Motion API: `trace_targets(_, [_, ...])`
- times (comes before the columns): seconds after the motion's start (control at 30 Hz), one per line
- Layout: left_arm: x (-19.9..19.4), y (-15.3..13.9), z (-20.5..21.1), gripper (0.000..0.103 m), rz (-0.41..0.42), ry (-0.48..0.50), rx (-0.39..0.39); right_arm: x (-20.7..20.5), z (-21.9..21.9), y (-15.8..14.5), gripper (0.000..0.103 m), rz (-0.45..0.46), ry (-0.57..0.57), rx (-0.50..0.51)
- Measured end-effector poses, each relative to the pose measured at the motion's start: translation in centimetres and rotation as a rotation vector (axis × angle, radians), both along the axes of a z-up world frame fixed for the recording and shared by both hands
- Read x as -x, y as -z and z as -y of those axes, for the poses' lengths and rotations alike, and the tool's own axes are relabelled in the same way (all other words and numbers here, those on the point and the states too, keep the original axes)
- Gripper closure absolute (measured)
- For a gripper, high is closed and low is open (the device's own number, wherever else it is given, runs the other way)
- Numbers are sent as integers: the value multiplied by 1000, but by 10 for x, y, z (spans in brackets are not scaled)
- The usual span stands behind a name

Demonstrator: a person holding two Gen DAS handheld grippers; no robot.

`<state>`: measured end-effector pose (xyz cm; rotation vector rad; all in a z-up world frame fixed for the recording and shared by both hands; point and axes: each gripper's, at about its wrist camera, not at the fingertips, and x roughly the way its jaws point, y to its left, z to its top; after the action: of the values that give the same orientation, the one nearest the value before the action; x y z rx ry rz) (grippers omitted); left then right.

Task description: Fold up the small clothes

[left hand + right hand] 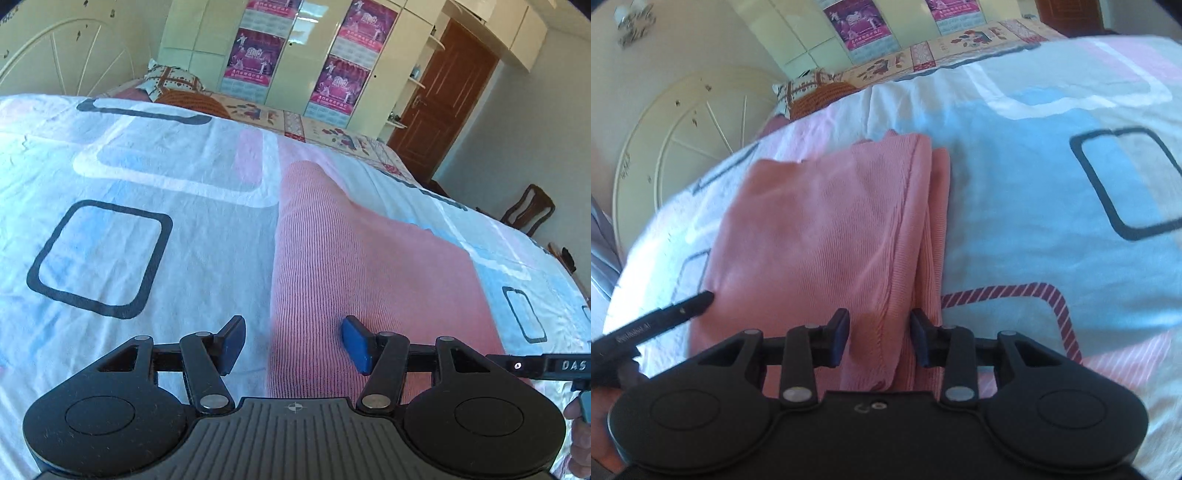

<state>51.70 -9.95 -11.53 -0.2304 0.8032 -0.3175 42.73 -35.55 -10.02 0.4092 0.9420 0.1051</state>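
A pink ribbed knit garment [354,273] lies folded on the bed. In the right wrist view the garment [827,236] shows layered folded edges along its right side. My left gripper [293,341] is open, its jaws straddling the garment's left edge, nothing between the blue pads. My right gripper [879,338] is open just above the garment's near folded edge, with cloth showing between the jaws but not clamped. The right gripper's finger [543,365] shows at the right of the left wrist view; the left gripper's finger [665,314] shows at the left of the right wrist view.
The bed sheet [129,184] is white with blue, pink and dark square prints. A patterned pillow [170,81] and orange cushion lie at the far end by a white metal headboard [683,147]. A wardrobe with posters [295,55], a brown door [443,103] and a wooden chair [528,210] stand beyond.
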Motion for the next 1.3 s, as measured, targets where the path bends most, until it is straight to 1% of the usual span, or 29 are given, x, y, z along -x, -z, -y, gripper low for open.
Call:
trace_targets(0.03, [-3,5,3,46,-4,1,5,0,-5,-1,65,1,-18,32])
trace_targets(0.07, [-4,5,3,46,-7,4,6,-1,-9,-1,67,1,-32,56])
trace_targets(0.1, [-5,7,2,46,-9,9,6,-1,-13,-2,80,6,-44,86])
trace_targets(0.13, [-11,11,2,46,-15,14,5,-2,-15,-1,89,10,-60,103])
trace_targets(0.23, [-14,8,3,46,-22,42,12,-4,-12,-6,94,34,-85,128])
trace_targets(0.3, [-10,2,6,46,-1,102,49,3,-9,-16,94,63,-95,160])
trace_targets(0.33, [-8,1,9,46,-3,112,54,7,-6,-23,94,82,-95,170])
trace_targets(0.4, [-5,2,17,46,0,110,-18,11,4,-28,94,98,-82,138])
trace_targets(0.43, [-5,4,20,46,-1,110,-47,8,8,-22,94,72,-78,115])
trace_targets(0.5, [-4,6,23,46,-6,118,-72,2,9,-3,94,20,-73,122])
trace_targets(0.53, [-3,6,24,46,-5,118,-83,2,10,0,94,24,-60,98])
trace_targets(0.57, [-1,4,24,46,-6,120,-88,3,12,-1,93,23,-42,80])
trace_targets(0.6, [1,-1,23,46,2,125,-94,5,14,-4,88,26,-35,74])
trace_targets(0.63, [6,-6,20,46,19,126,-98,10,13,-11,83,35,-28,89])
trace_targets(0.7, [17,-12,12,46,34,124,-101,23,9,-30,82,96,-35,150])
trace_targets(0.77, [27,-9,7,46,27,125,-112,38,6,-44,83,140,-59,163])
trace_targets(0.83, [33,2,4,46,-3,126,-134,49,-1,-46,87,158,-117,163])
trace_targets(0.87, [36,9,3,46,-23,124,-140,52,-6,-39,89,135,-154,176])
trace_targets(0.9, [40,16,2,46,-42,123,-142,53,-10,-27,101,89,-183,211])
trace_targets(0.93, [44,21,0,46,-39,119,-141,52,-15,-10,103,27,-202,277])
trace_targets(0.97, [48,21,0,46,-27,120,-146,55,-15,-1,103,26,-216,298])
trace_targets(1.03, [48,15,-2,46,-24,118,-155,53,-12,-8,102,24,-189,268])
trace_targets(1.07, [47,8,-3,46,4,108,-145,51,-13,-17,102,56,-175,265])
trace_targets(1.13, [38,-12,-3,46,89,102,-122,44,-8,-36,95,150,-139,245])
trace_targets(1.2, [14,-28,4,46,127,112,-93,25,-6,-48,91,217,-95,281])
trace_targets(1.23, [0,-36,12,46,150,122,-82,12,-5,-51,91,239,-77,295])
trace_targets(1.3, [-28,-46,31,46,178,152,-77,-20,-3,-50,92,256,-55,284])
